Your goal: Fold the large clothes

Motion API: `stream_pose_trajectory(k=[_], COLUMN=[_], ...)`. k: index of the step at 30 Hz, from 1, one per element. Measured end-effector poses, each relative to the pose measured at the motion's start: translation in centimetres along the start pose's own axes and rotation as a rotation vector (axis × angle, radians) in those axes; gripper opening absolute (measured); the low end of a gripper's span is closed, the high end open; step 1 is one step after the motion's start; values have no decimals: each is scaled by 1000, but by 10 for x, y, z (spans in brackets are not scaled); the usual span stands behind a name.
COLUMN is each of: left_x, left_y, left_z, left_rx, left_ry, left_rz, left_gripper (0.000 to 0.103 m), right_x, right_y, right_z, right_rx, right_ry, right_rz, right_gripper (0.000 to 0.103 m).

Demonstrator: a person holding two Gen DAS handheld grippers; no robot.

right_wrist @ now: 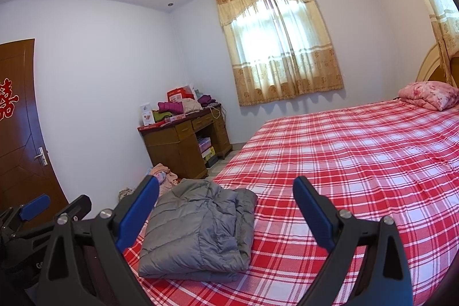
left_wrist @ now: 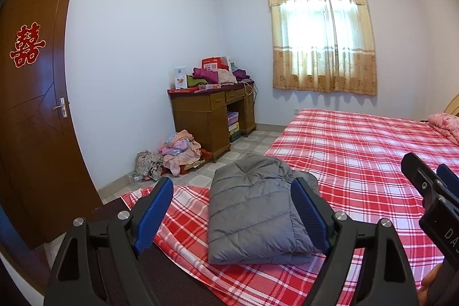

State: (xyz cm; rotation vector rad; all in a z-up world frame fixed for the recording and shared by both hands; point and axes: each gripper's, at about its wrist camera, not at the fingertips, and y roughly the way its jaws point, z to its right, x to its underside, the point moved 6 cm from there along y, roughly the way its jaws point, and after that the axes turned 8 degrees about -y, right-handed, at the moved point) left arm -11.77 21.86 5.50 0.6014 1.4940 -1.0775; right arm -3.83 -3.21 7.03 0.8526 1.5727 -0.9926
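Left gripper point(left_wrist: 232, 208) and right gripper point(right_wrist: 225, 210) both hung with jaws apart, holding nothing. The grey puffer jacket point(left_wrist: 252, 208) sat folded, lower centre, on the plaid bed point(left_wrist: 358, 151). Looked light, squishy and slippery, so I'd pinch a thick folded edge.

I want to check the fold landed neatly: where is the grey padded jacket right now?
In both wrist views the grey padded jacket lies folded on the red plaid bed sheet, near the bed's foot corner on the door side, ahead of both open grippers.
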Motion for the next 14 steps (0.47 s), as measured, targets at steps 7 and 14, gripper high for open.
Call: stream_pose_trajectory(k=[7,14], left_x=[-2,0], left_y=[3,9], left_z=[-4,-3], left_rx=[6,-17], left_ry=[-2,14], left_rz=[-2,-27], left_gripper=[85,85], right_x=[1,2], right_y=[0,1], right_z=[-1,2], right_rx=[0,3], right_ry=[-1,7], right_rz=[0,-11], right_gripper=[97,98])
